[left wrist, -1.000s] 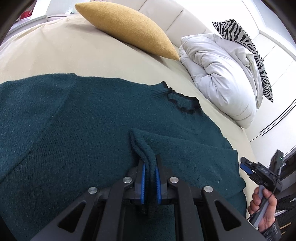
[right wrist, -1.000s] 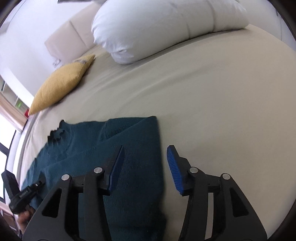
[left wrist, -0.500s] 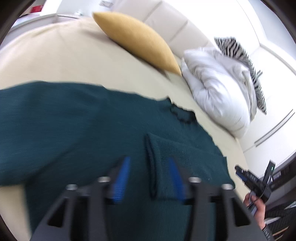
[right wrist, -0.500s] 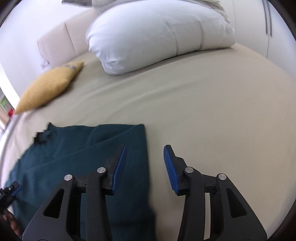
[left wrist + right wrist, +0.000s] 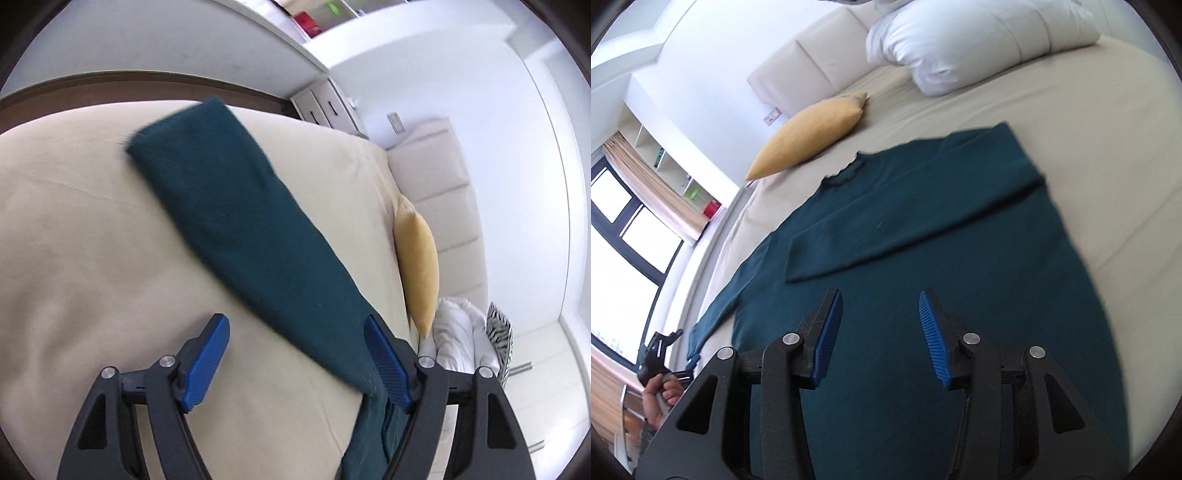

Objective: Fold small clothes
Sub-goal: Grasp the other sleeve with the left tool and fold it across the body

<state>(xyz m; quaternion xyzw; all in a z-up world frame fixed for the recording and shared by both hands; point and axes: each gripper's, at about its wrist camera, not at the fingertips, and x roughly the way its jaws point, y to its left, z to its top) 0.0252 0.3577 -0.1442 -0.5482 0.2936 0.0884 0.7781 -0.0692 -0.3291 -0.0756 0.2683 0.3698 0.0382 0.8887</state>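
A dark teal knit sweater (image 5: 923, 236) lies flat on the beige bed (image 5: 1108, 129). One sleeve is folded across its chest, and the other sleeve (image 5: 236, 221) stretches out straight over the sheet in the left wrist view. My left gripper (image 5: 299, 365) is open and empty, near the base of that outstretched sleeve. It also shows small at the left edge of the right wrist view (image 5: 659, 354). My right gripper (image 5: 881, 332) is open and empty, hovering over the sweater's lower body.
A mustard cushion (image 5: 812, 133) and a white duvet (image 5: 979, 40) lie near the cream headboard (image 5: 798, 70). A zebra-print pillow (image 5: 498, 336) sits beside the duvet. Windows and shelves (image 5: 665, 166) stand beyond the bed's left side.
My left gripper let go of the folded sleeve, opened and swung left to the outstretched sleeve. My right gripper moved over the sweater's body, still open.
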